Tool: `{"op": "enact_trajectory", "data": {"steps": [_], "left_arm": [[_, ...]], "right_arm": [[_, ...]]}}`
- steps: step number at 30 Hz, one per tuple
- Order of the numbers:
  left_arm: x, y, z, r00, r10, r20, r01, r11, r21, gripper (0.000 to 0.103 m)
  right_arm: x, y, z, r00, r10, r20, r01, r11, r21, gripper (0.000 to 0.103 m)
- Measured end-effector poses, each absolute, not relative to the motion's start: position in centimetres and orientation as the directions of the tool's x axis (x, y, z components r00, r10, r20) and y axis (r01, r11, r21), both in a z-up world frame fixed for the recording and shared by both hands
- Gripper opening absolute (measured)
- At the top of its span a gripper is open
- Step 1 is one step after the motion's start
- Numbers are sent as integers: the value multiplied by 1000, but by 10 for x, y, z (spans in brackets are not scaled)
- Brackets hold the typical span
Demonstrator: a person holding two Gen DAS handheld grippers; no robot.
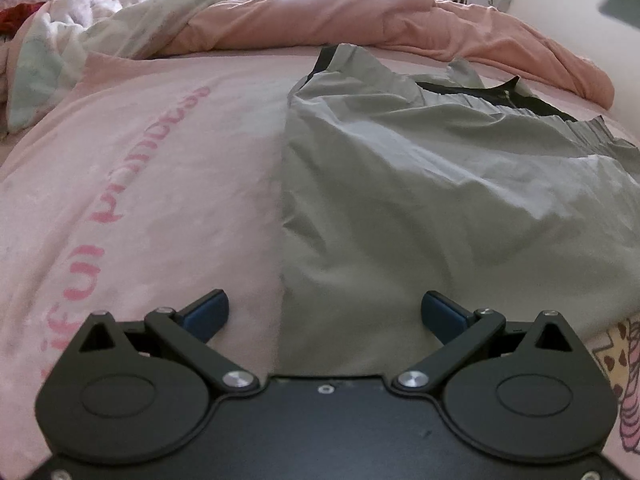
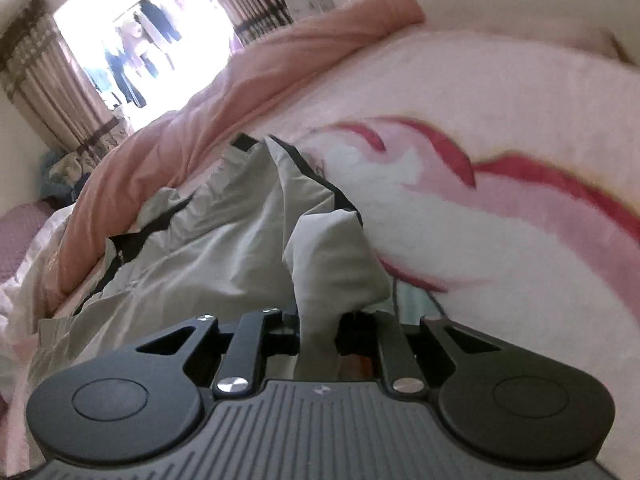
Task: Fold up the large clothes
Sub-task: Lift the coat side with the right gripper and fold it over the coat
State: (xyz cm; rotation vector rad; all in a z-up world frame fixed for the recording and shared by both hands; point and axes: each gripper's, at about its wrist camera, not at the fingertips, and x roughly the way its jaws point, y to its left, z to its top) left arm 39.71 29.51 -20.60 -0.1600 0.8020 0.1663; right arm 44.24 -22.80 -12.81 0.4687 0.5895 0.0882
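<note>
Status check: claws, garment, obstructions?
Left claw open, low over grey garment. Right claw shut on garment fold, lifting. Rumpled pink quilt lies beyond.

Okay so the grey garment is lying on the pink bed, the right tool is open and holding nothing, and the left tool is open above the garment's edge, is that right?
Not quite. The right tool is not open and idle: the right wrist view shows it shut on a bunch of the grey garment. The rest holds: the garment lies on the pink bed, and the left tool is open above the garment's edge.
</note>
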Motion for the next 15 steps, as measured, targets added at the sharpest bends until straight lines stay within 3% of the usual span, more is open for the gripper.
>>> {"op": "enact_trajectory", "data": {"steps": [4,15], "left_arm": [[396,305,-203,683,114,-722,-219,974,-54,103],[381,347,-188,690,109,-715,-327,929,-174,103]], "right_arm": [[412,-197,-95,906,162,-391,-21,940,341,14],[370,-13,6,929,347,-129,-310,920,242,13]]}}
